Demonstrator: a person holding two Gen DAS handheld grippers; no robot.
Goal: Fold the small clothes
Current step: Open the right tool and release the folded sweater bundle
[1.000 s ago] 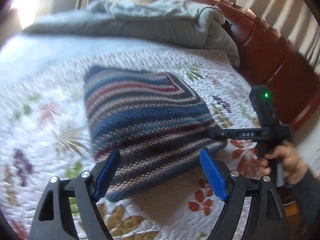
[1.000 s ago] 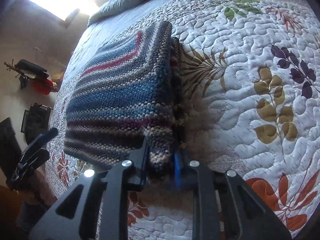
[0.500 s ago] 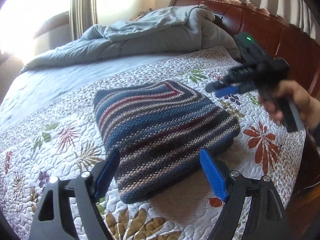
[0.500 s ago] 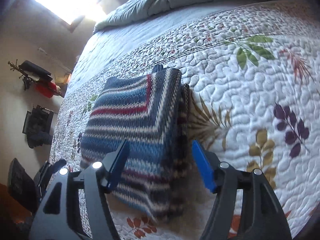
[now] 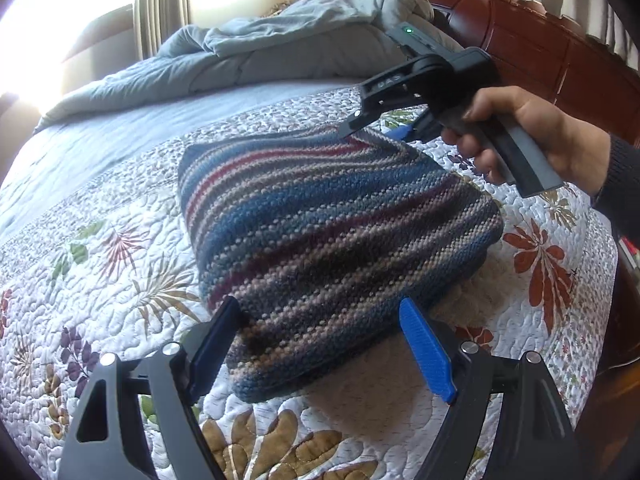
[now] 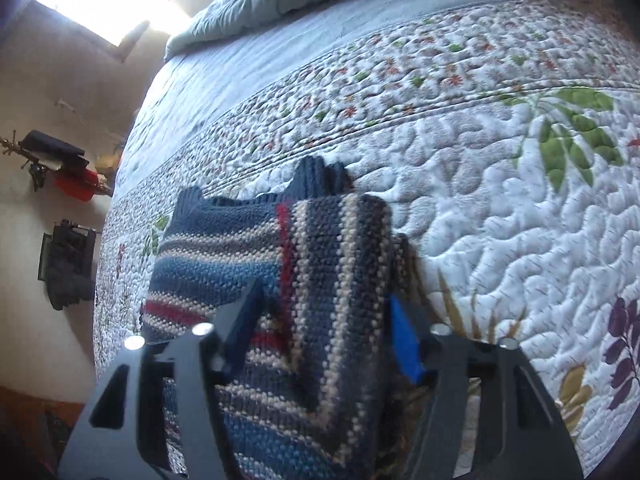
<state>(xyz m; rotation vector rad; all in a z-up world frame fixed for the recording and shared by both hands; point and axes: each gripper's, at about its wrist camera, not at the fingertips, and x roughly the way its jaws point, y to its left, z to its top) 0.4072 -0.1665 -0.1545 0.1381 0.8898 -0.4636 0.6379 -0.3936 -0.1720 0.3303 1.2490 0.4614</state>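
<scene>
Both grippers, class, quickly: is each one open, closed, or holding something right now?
Left gripper: open, jaws either side of the folded striped sweater's near edge, gripping nothing.
Right gripper: open, jaws straddling the sweater's far corner, not clamped.

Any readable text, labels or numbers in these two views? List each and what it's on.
"DAS": raised letters on the arm of the right hand-held gripper, seen in the left wrist view; slightly soft, so the reading is tentative.
No other text is visible: none on the striped sweater, the quilt or the left hand-held gripper.

Black gripper [image 5: 320,344], blue pads [image 5: 426,350], silver screws.
</scene>
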